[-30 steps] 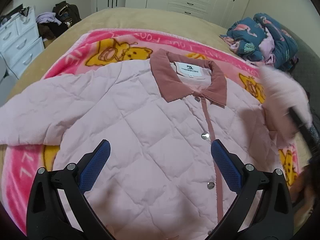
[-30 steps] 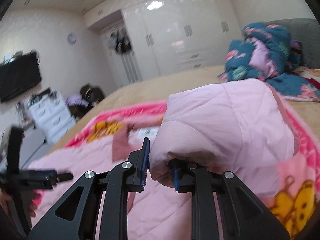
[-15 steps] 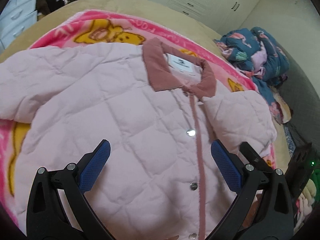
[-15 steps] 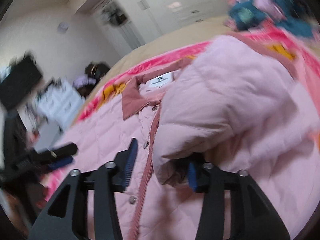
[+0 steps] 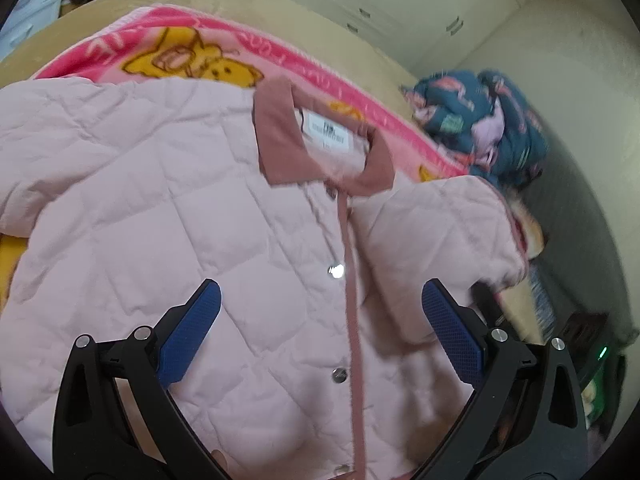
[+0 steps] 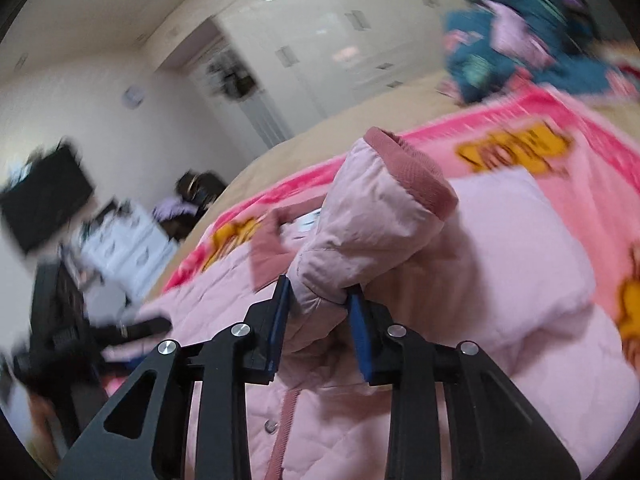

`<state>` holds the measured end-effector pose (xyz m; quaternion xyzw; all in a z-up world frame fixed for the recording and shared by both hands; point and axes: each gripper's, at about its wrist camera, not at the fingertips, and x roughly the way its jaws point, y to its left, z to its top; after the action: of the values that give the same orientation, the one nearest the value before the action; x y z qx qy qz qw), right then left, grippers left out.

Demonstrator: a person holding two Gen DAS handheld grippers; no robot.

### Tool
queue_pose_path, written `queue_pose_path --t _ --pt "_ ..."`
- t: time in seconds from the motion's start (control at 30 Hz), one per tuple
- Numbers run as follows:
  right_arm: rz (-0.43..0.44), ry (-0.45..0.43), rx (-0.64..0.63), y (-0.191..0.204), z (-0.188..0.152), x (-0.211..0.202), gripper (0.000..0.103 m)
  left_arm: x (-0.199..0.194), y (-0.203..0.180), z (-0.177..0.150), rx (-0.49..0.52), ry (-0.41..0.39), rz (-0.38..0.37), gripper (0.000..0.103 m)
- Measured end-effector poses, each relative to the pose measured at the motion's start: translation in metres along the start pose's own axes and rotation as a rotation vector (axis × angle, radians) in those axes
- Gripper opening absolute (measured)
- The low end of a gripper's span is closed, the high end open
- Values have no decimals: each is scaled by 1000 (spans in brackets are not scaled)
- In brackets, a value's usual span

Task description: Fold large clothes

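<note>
Bedroom, bed covered by pink cartoon blanket [image 5: 304, 60]. Pale pink quilted jacket [image 5: 168, 216] spread flat on it. Sleeve [image 6: 372, 232] clamped by right gripper [image 6: 316, 300], jaws just closed onto it. Left gripper [image 5: 320, 300] held wide open, empty, above jacket front.

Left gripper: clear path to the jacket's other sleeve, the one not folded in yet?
Probably yes. The left gripper hangs open over the jacket front, and that sleeve lies flat on the blanket with nothing on it. The right gripper, its jaws just closing on the folded sleeve, is on the opposite side.
</note>
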<state>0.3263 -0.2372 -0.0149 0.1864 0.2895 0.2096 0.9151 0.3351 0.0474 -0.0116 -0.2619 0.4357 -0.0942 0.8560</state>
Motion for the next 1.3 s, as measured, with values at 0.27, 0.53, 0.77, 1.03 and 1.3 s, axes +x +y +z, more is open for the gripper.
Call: queue_pose_path --t 0.27,0.53,0.77,1.03,1.3 --pt "39 79 -254 56 -27 17 27 -27 9 13 -44 -70 -42 94" --pt "91 186 -329 82 -49 35 27 -25 19 12 -108 -38 -108 94" --pt "86 222 -260 71 -40 32 31 -1 32 5 -115 27 -16 94" --pt "-63 172 -186 26 -6 18 58 33 65 -7 -144 93 151 94" --pt "-161 160 -50 -25 13 8 68 42 48 -12 -43 80 205 94"
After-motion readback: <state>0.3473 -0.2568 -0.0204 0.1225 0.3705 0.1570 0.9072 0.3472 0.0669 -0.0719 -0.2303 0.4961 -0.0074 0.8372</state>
